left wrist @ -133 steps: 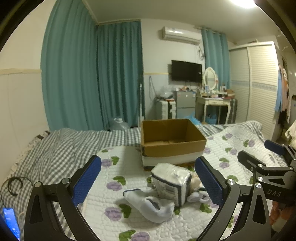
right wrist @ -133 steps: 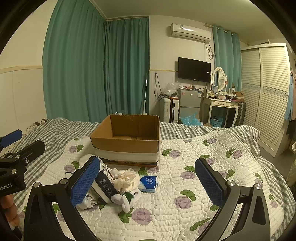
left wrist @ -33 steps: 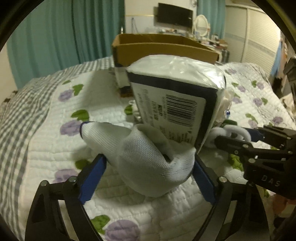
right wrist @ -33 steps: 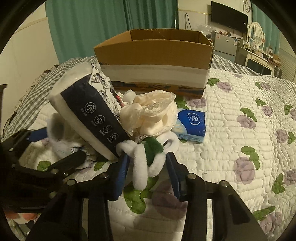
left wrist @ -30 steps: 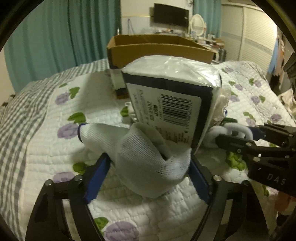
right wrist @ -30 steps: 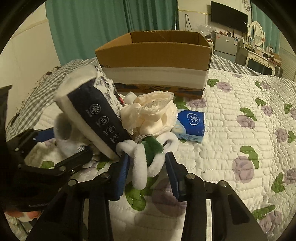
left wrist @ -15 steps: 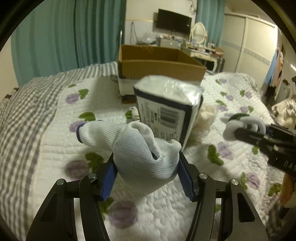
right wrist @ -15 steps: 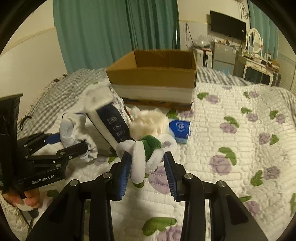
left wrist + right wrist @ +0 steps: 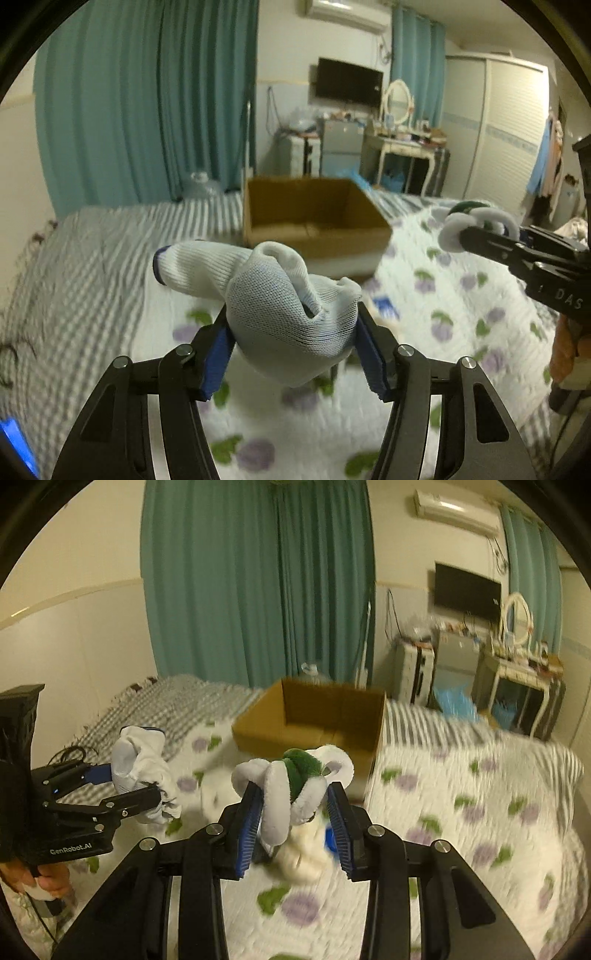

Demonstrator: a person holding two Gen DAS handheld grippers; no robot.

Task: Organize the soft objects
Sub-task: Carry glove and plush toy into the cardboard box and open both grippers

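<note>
My left gripper is shut on a balled white sock with a blue cuff, held in the air above the quilt. In the right wrist view that left gripper and its sock hang at the left. My right gripper is shut on a fluffy white and green plush toy, also lifted; the toy shows at the right of the left wrist view. An open cardboard box stands on the bed ahead of both grippers, its inside looking bare.
A cream bundle and a blue tissue pack lie on the flowered quilt under the right gripper. Teal curtains, a dresser with a mirror and a wardrobe stand beyond the bed. A hand holds the left gripper.
Both grippers have risen off the quilt, the left with the sock and the right with the plush toy. The wrapped tissue block has dropped out of sight below.
</note>
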